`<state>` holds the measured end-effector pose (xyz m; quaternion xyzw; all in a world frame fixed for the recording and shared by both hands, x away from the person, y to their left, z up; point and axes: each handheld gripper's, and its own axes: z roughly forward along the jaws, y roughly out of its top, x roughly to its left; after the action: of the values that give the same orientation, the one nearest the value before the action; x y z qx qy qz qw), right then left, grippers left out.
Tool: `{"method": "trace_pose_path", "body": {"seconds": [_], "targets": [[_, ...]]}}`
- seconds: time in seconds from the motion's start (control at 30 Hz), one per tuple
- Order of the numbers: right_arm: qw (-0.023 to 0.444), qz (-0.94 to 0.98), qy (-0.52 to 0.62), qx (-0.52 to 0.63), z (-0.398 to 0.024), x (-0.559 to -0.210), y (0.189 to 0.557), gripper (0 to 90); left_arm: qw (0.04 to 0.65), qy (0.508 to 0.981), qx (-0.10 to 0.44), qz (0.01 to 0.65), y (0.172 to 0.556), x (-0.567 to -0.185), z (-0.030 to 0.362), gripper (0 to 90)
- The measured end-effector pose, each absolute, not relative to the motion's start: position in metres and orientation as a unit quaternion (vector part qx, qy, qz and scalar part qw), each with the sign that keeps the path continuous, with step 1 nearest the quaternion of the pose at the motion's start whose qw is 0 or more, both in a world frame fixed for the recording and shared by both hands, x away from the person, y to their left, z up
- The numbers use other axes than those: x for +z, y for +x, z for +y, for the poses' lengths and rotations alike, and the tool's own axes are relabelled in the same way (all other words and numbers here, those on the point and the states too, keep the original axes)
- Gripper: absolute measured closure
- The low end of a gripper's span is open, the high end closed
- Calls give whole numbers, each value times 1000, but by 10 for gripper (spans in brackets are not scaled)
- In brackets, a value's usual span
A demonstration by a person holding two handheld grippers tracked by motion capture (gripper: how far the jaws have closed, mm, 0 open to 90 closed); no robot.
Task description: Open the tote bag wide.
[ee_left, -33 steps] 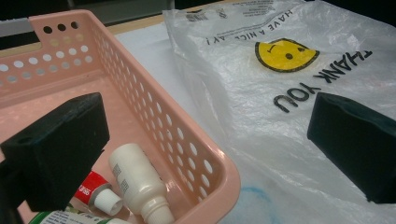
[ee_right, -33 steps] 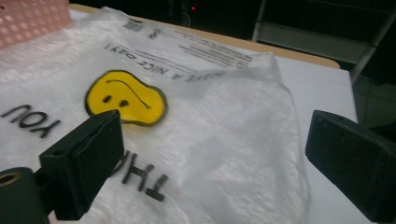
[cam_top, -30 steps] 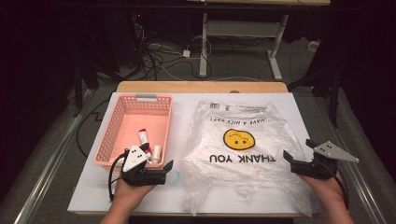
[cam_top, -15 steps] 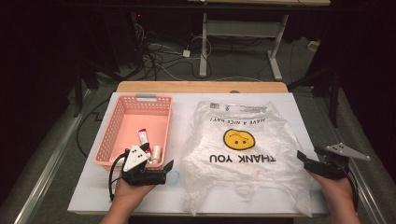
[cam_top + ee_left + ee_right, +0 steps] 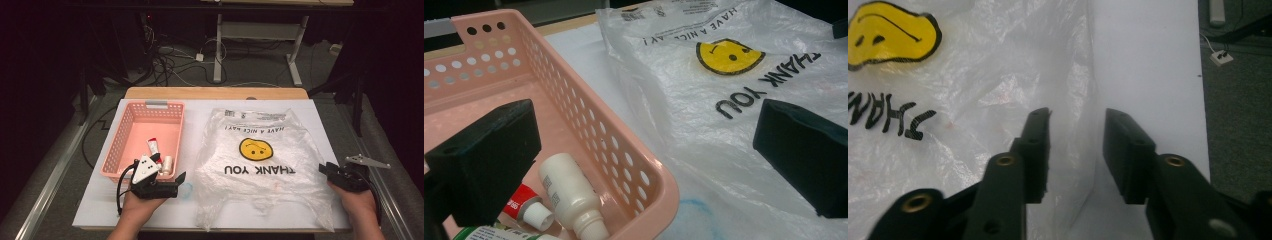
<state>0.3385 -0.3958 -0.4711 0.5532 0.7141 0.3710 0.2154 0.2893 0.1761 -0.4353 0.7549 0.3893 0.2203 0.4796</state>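
White tabletop (image 5: 150, 210): one plastic bag (image 5: 260, 165), one pink basket (image 5: 131, 131); left hand-held gripper (image 5: 181, 181) gapes, right hand-held gripper (image 5: 1075, 145) has been closing on the bag's edge.

A fixed high view looks forward and down over the whole table (image 5: 150, 212). Each gripper view sits low and close above it. All three share the plastic bag (image 5: 260, 165) with its smiley print.

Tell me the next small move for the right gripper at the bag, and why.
Probably finish closing the right gripper on the plastic bag. Its jaws have just been closing and now straddle the bag's right edge, a gap still showing on both sides, so nothing is pinched yet. The left gripper waits open by the pink basket.
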Motion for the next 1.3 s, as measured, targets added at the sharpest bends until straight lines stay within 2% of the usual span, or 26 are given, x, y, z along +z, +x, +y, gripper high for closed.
{"method": "trace_pose_path", "body": {"seconds": [0.13,0.17,0.5,0.77,1.07,1.3], "targets": [[218,723,543,367,-393,-471,337,893,479,756,220,389,289,-435,176,0],[220,724,541,367,-393,-471,337,900,479,756,219,389,289,-435,176,0],[233,717,532,386,-384,-461,312,900,474,757,219,393,289,-432,177,0],[241,734,508,380,-365,-457,275,900,473,754,218,400,289,-429,179,0],[217,743,502,386,-361,-463,245,900,467,761,205,401,293,-427,183,0],[226,740,483,410,-362,-454,245,671,468,764,221,385,288,-427,180,0]]}}
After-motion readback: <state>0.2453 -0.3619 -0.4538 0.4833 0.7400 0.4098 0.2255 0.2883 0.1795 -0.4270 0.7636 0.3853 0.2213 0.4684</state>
